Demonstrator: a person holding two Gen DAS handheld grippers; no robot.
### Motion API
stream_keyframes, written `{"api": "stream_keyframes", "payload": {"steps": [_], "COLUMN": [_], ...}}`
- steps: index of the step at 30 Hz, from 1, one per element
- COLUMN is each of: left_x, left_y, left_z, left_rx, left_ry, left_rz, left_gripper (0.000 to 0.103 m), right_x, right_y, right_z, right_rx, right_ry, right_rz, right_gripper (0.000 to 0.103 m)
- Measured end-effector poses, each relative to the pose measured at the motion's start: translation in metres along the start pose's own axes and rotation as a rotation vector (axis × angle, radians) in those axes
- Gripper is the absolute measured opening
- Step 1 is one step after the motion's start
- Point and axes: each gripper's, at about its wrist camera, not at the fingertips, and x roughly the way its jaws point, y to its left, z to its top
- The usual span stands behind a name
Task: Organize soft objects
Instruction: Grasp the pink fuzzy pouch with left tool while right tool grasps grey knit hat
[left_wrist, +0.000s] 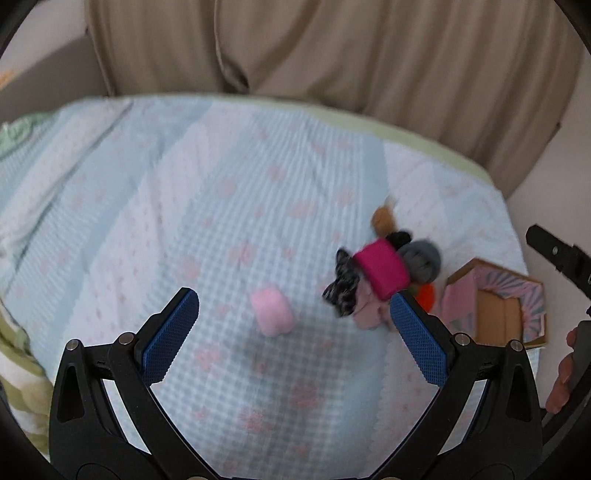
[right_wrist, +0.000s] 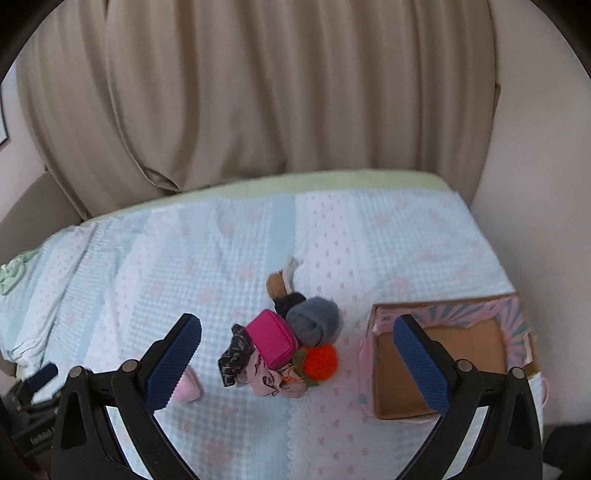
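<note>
A bed with a blue and pink blanket (right_wrist: 229, 258) sits in front of tan curtains (right_wrist: 258, 92). The left gripper (left_wrist: 294, 317) hangs above the blanket, its jaws wide and holding nothing, with a small pink soft thing (left_wrist: 272, 312) lying between them. The right gripper (right_wrist: 297, 341) hangs wide and holds nothing too. A pile of soft things (right_wrist: 284, 343) lies just beside an open box (right_wrist: 443, 369) near the bed's right edge. Lots of bare blanket lies to the left.

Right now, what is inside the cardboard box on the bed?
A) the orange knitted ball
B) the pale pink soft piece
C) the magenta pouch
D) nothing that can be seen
D: the cardboard box shows only its bare brown floor; the soft things lie outside it.
</note>
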Motion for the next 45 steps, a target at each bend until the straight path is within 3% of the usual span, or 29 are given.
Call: {"api": "stream_keyframes", "payload": {"steps": [8,14,17,19,23,25,26,28,30,37,45], "left_x": [0.122,0.174,0.199,0.213,0.227,0.232,0.234,0.236,0.237,0.233,0.210], "left_y": [0.018,0.023,0.023,0.021,0.023,0.022,0.022,0.022,0.024,0.033,0.033], "left_z": [-0.031,-0.047,-0.054,-0.057,-0.062,-0.063,-0.064,-0.062,-0.059,-0.055,-0.039], "left_rx": [-0.059,-0.074,-0.074,-0.065,-0.087,-0.087,-0.082,-0.069,-0.063,-0.064,-0.045], "left_ry": [0.145,0.168,0.186,0.193,0.192,0.193,0.195,0.190,0.183,0.173,0.124], "left_rz": [0.000,0.008,-0.017,-0.005,-0.004,0.007,0.020,0.045,0.069,0.041,0.025], "left_gripper": [0.102,0.101,0.092,0.091,0.090,0.083,0.078,0.065,0.043,0.042,0.042], "right_x": [0.104,0.174,0.208,0.228,0.258,0.269,0.272,0.280,0.284,0.282,0.262], "right_y": [0.003,-0.006,-0.012,-0.017,-0.025,-0.027,-0.027,-0.031,-0.033,-0.022,-0.021], "right_z": [-0.025,-0.037,-0.043,-0.046,-0.051,-0.053,-0.054,-0.058,-0.060,-0.057,-0.050], "right_rx": [0.050,0.105,0.125,0.133,0.151,0.150,0.150,0.173,0.208,0.178,0.168], "right_ry": [0.060,0.087,0.100,0.108,0.136,0.148,0.151,0.165,0.174,0.168,0.125], "right_rz": [-0.061,-0.101,-0.126,-0.140,-0.148,-0.142,-0.142,-0.113,-0.065,-0.053,-0.072], "right_gripper": [0.103,0.103,0.101,0.097,0.092,0.087,0.086,0.074,0.066,0.045,0.042]}}
